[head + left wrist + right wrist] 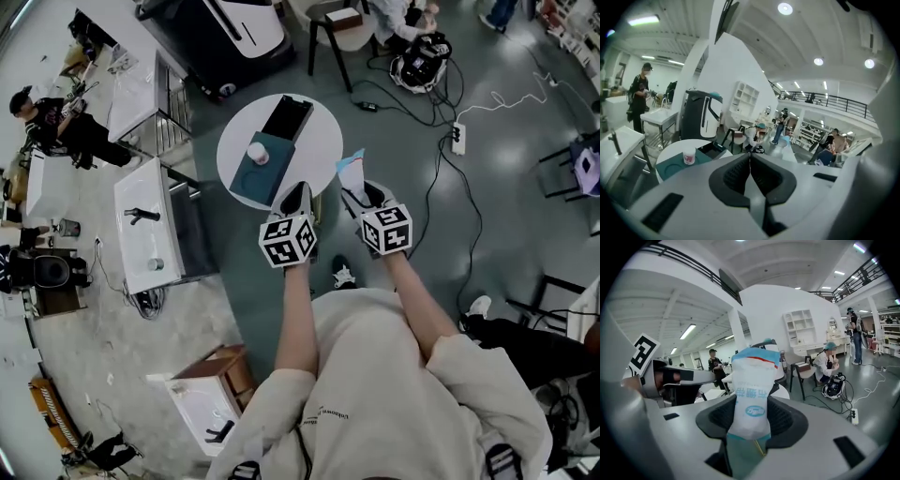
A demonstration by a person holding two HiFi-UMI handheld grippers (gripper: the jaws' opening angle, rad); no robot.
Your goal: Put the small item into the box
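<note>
**Packet in the right gripper, carry to the box not yet made**

The step in hand looks like the carry. The right gripper (751, 423) is clamped on a small white packet (752, 394), its jaws standing wide around the packet's lower half, while the upper half sticks up free above them. The left gripper (750, 176) is clenched with its jaws pressed together and nothing between them. In the head view both grippers hang side by side at the near edge of the round white table (323, 150).

The packet is off the table and just short of its near rim, so it is not yet over the black box (286, 119), which lies open at the table's far side. In front of the box lies a teal tray (242, 183) with a small white cup (257, 152) standing on it.

By my reading, the next move is a reach forward and a little leftward over the table, past the tray and cup, until the packet hangs above the box opening — then the jaws can let go. The cup stands close to that path and could be knocked.

The packet is a soft, pillow-like sachet — white with a blue band across the top, a thin red line under it, blue print and a blue oval mark lower down. It looks light and limp, so it may flop or cling as it is released.
</note>
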